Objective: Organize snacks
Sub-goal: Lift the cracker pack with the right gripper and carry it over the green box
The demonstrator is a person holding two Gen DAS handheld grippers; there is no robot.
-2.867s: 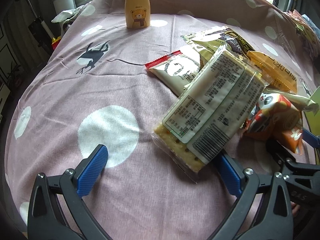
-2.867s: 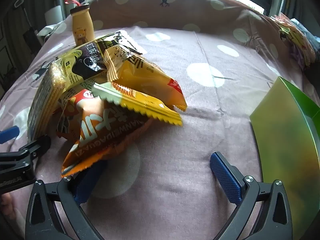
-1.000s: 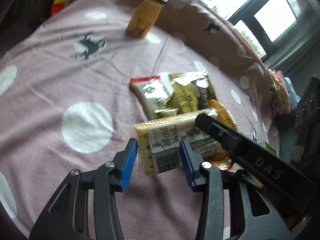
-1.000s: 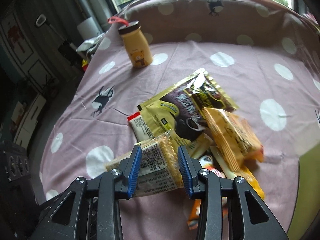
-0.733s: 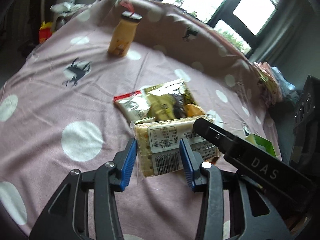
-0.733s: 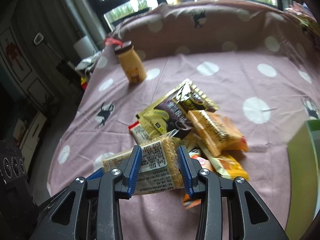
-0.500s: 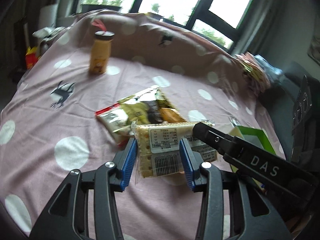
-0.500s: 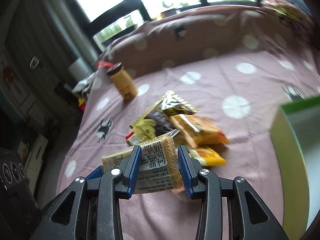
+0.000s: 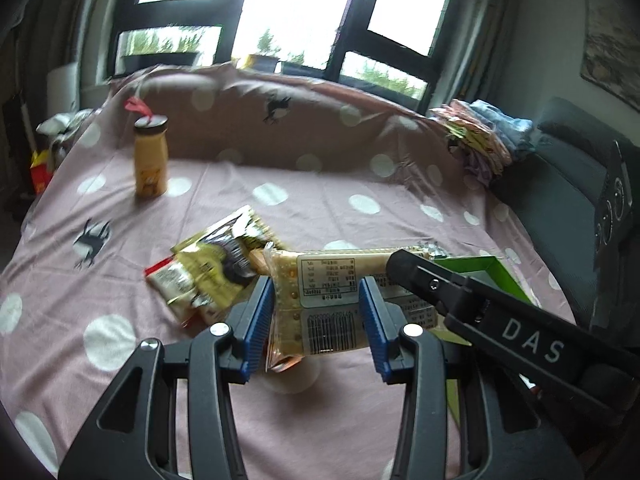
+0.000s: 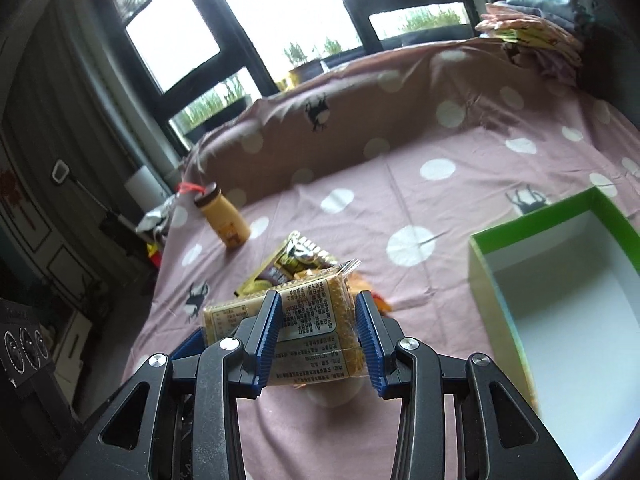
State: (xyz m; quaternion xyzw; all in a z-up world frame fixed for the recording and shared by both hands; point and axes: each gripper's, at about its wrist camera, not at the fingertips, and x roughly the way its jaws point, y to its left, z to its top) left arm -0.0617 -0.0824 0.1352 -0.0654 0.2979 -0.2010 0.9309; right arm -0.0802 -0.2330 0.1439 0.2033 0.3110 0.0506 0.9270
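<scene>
**Q:** Where the left wrist view looks along its own fingers, what does the claw hold?

**A:** Left gripper point(image 9: 316, 316): narrowed onto one end of a clear-wrapped cracker packet point(image 9: 326, 302), blue pads pressing its two sides, label and barcode facing the camera. The packet hangs clear of the pink dotted cloth point(image 9: 280, 420). Right gripper point(image 9: 408, 266): enters from the right as a black bar and meets the packet's far end; its jaws are hidden in this view.

**Q:** What lies around it?

**A:** Beyond and left of the packet, a heap of snack bags point(image 9: 212, 272) on the cloth: a gold and black pouch over a white, red-edged one. A yellow bottle point(image 9: 150, 160) stands upright, well apart, at far left. The corner of a green box point(image 9: 486, 270) shows behind the right gripper's bar. Folded fabrics point(image 9: 480, 140) sit at the far right edge.

**Q:** And in the right wrist view?

**A:** Right gripper point(image 10: 316, 332): narrowed onto the cracker packet point(image 10: 316, 320), pads against both sides. The left gripper's blue pad point(image 10: 190, 344) shows at the packet's other end. Snack bags point(image 10: 296, 264) lie just behind the packet. The green box point(image 10: 480, 272) sits open to the right, white inside, nothing visible in it. The yellow bottle point(image 10: 224, 220) stands far left.
</scene>
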